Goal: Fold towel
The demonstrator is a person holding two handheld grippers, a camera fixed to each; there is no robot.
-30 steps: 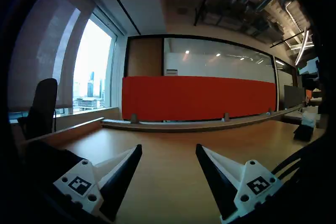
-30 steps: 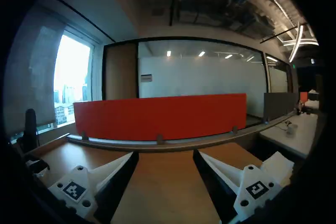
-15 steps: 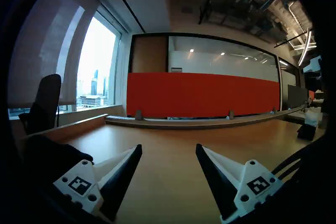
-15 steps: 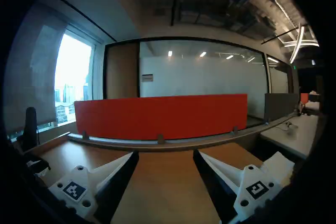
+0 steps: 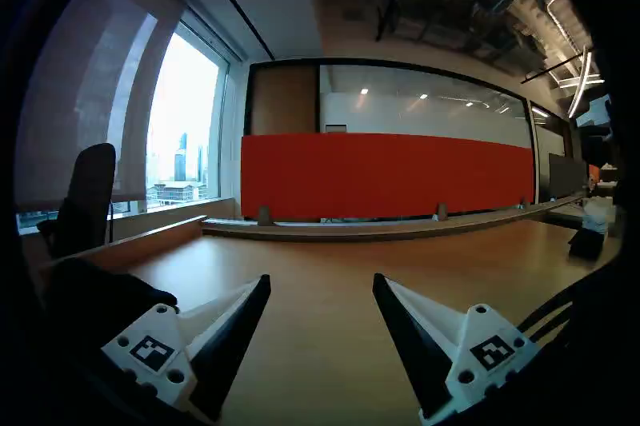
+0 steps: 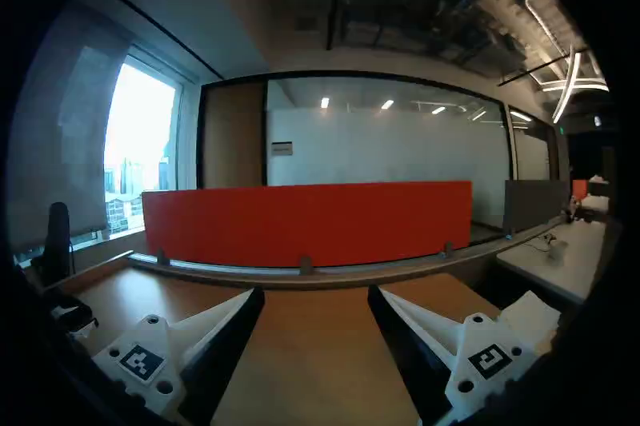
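Note:
My left gripper (image 5: 320, 278) hangs open just over a bare wooden desk (image 5: 320, 322), with nothing between its fingers. My right gripper (image 6: 314, 292) is also open and holds nothing, low over the same kind of wood (image 6: 316, 354). A white angular thing (image 6: 534, 316) lies at the desk's right edge beside the right finger; whether it is cloth or paper I cannot tell. A dark rounded shape (image 5: 100, 298) sits behind the left gripper's left finger.
A red divider panel (image 5: 384, 177) runs along the far edge of the desk. A black office chair (image 5: 80, 206) stands by the window at the left. A small black and white object (image 5: 590, 232) rests at the far right. White desks (image 6: 560, 254) lie beyond.
The left gripper view has shifted slightly, so the red divider sits a little higher and further right. The right gripper has barely moved. Both stay open.

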